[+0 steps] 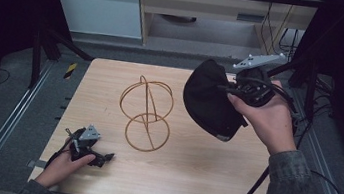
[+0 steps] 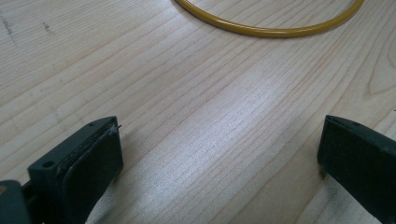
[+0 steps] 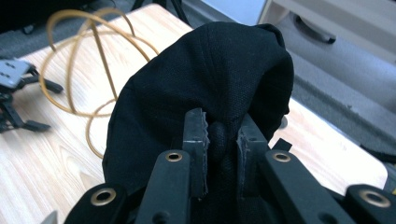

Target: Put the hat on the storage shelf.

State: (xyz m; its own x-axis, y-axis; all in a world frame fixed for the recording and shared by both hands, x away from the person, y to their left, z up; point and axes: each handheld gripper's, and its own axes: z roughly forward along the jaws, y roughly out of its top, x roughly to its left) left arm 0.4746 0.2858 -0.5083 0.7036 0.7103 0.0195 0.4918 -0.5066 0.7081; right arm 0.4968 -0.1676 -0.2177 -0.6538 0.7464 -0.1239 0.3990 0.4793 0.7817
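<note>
A black cloth cap (image 1: 210, 99) hangs in the air above the right half of the wooden table (image 1: 185, 169), held by my right gripper (image 1: 241, 90). In the right gripper view the jaws are shut on a fold of the cap (image 3: 205, 79). A gold wire stand (image 1: 146, 114), made of hoops on an upright rod, stands in the middle of the table. My left gripper (image 1: 101, 158) rests low at the front left of the table, open, with bare wood between its jaws. The stand's base ring (image 2: 271, 30) lies just ahead of the left gripper (image 2: 219, 154).
The table's front edge runs just under the left hand. Metal rails (image 1: 5, 120) flank the table on both sides. Beyond the far edge lie grey floor and a light cabinet (image 1: 211, 11). Cables (image 1: 253, 188) trail from the right gripper.
</note>
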